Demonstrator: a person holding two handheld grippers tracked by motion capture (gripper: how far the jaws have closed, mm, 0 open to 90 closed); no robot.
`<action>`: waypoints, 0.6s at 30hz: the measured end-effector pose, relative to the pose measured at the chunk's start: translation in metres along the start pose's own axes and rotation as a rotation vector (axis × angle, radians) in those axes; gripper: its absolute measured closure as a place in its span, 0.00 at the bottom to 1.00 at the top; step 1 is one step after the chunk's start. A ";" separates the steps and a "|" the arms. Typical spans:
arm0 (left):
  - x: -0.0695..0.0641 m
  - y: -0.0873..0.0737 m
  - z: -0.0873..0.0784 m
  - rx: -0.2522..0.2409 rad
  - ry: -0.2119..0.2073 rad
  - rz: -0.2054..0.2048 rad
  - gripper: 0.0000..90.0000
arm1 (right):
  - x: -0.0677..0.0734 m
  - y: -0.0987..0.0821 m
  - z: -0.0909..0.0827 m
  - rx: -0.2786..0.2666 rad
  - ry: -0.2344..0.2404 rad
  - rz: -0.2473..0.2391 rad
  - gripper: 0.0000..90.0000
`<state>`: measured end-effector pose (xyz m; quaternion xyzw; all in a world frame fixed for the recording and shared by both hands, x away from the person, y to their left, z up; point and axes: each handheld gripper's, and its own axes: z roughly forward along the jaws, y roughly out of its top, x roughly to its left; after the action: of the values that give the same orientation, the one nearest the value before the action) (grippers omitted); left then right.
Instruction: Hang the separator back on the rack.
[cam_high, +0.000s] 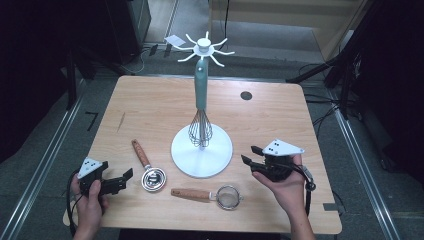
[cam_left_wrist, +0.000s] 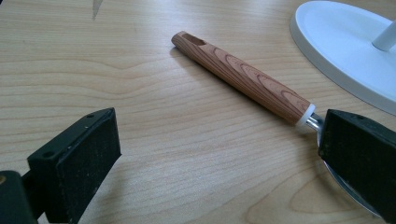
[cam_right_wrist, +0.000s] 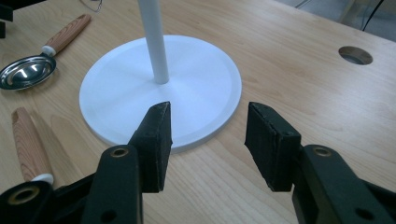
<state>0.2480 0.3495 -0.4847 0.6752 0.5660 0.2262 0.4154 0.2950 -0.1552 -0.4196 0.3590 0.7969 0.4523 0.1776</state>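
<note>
The right gripper stands released with nothing between its jaws, just off the rim of the round white base of the utensil stand. The left gripper is also released, its jaws wide apart over the light wooden counter, beside the steel scoop with a wood-grain handle. A small mesh strainer with a wooden handle lies near the front edge. A teal-handled wire whisk hangs on the stand.

Table: stand, scoop, strainer
</note>
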 end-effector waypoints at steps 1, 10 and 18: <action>0.000 0.000 0.000 0.001 0.001 0.000 0.00 | 0.001 0.000 0.001 0.011 0.004 -0.002 0.58; -0.001 0.000 0.000 0.005 0.008 0.010 0.00 | 0.014 0.006 0.009 0.101 0.012 -0.071 0.58; 0.000 0.000 0.000 0.001 0.001 0.002 0.00 | 0.029 0.015 0.019 0.192 0.054 -0.161 0.57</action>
<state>0.2478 0.3493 -0.4846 0.6758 0.5656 0.2269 0.4145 0.2932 -0.1178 -0.4159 0.2969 0.8673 0.3676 0.1564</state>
